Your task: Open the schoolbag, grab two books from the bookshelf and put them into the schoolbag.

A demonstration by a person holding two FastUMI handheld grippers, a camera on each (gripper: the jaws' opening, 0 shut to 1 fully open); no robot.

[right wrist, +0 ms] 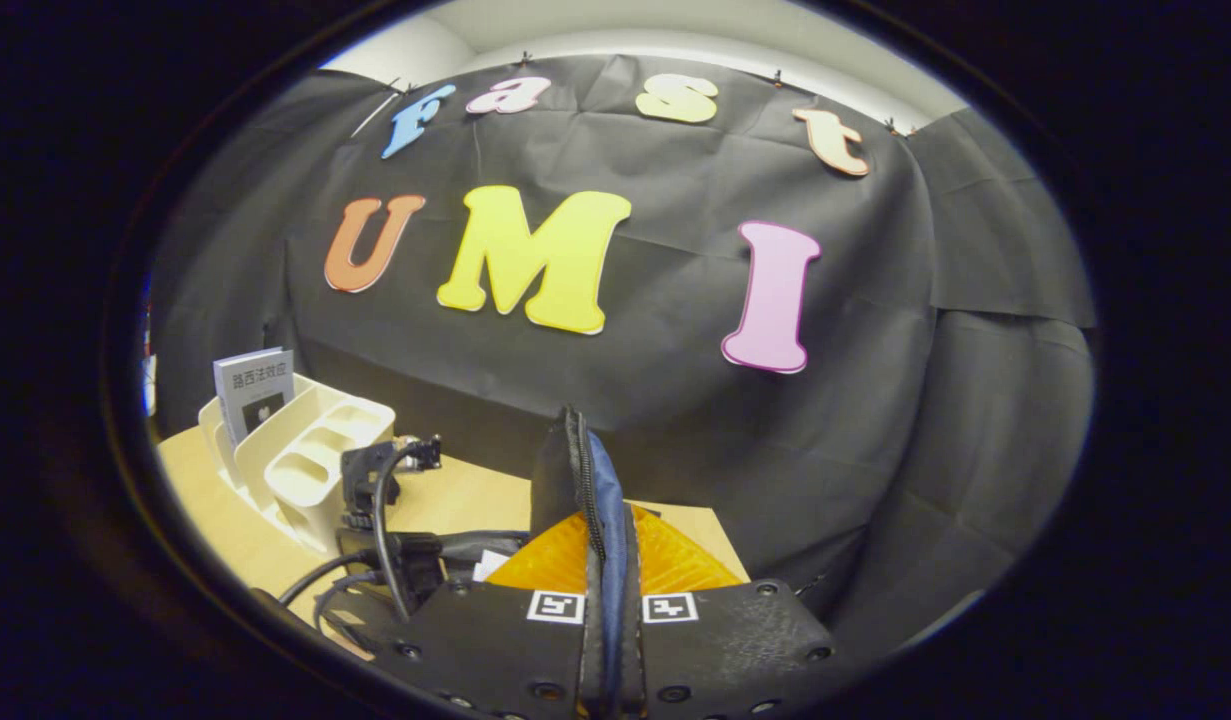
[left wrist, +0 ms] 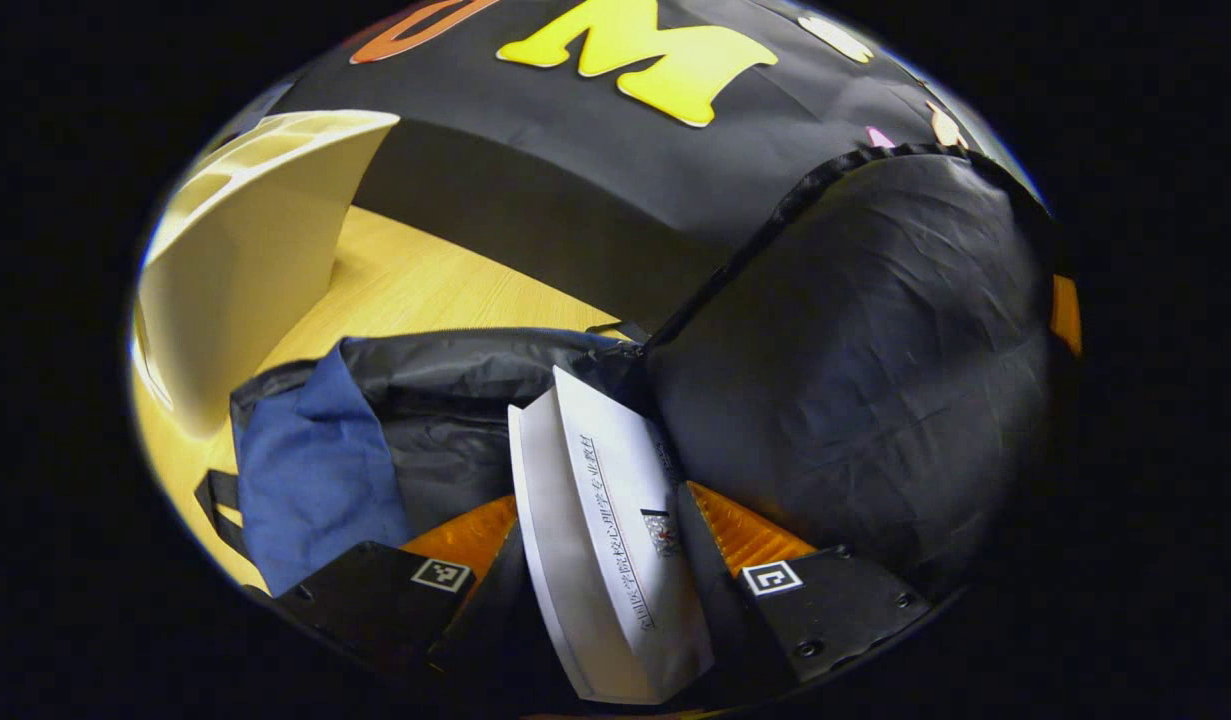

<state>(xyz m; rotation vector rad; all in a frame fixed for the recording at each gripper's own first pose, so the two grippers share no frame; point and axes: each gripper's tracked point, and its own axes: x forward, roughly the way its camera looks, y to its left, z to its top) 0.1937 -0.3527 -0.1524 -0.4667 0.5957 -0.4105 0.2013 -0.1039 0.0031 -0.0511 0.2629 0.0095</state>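
The black-and-blue fabric schoolbag [left wrist: 395, 430] lies unzipped on the pale wooden table [left wrist: 415, 290]. The left gripper [left wrist: 605, 570] clamps a white paperback book [left wrist: 600, 520] over its mouth. The right gripper [right wrist: 610, 600] pinches the bag's raised flap [right wrist: 580, 480]. A cream plastic bookshelf [right wrist: 305, 450] holds one grey book [right wrist: 255, 385].

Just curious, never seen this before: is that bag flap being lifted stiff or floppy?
Probably floppy: the flap is thin fabric, pinched flat by the right hand-held gripper. It looks light. The bag shows creases, so it likely sags if released.
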